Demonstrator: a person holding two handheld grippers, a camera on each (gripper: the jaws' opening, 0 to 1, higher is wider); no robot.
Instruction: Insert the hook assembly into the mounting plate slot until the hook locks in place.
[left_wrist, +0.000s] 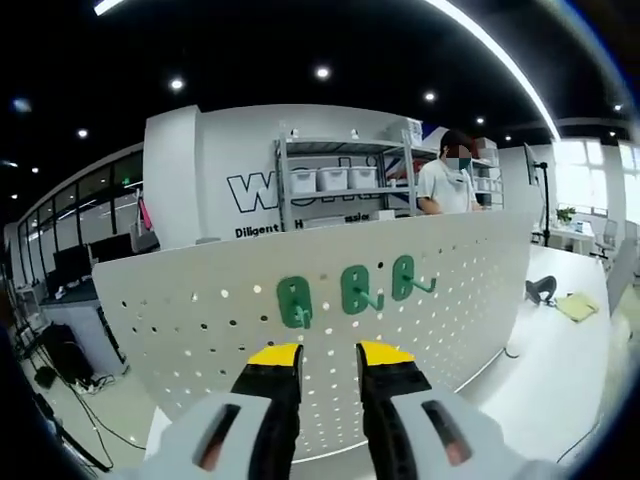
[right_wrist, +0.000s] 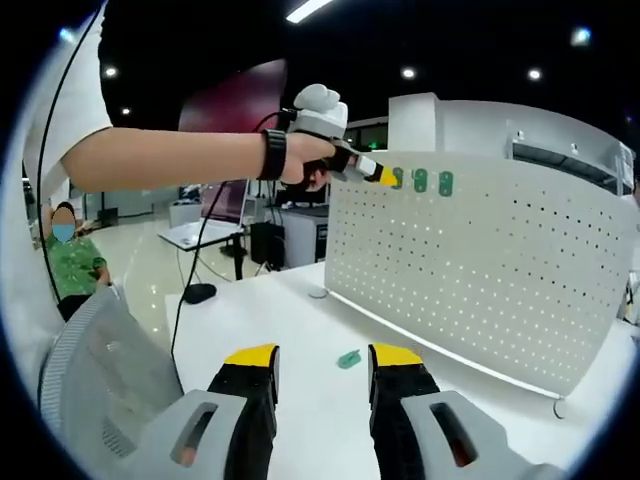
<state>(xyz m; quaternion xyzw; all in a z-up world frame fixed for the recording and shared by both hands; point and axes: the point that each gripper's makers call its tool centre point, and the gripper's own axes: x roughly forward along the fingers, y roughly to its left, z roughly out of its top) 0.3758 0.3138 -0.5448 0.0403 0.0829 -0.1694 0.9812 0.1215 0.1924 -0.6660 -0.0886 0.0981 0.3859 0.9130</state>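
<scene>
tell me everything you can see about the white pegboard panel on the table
The pegboard panel is a white sheet, metal by its look, pierced with rows of small holes. It stands upright on the white table, on its long lower edge, with a small foot at one bottom corner. Three green hooks hang side by side near its top edge. The left gripper, held in a person's hand, reaches those hooks. A loose green hook lies on the table in front of the panel, apart from it.

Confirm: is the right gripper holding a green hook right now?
No. The right gripper has open, empty jaws, and one loose green hook lies on the white table beyond them.
</scene>
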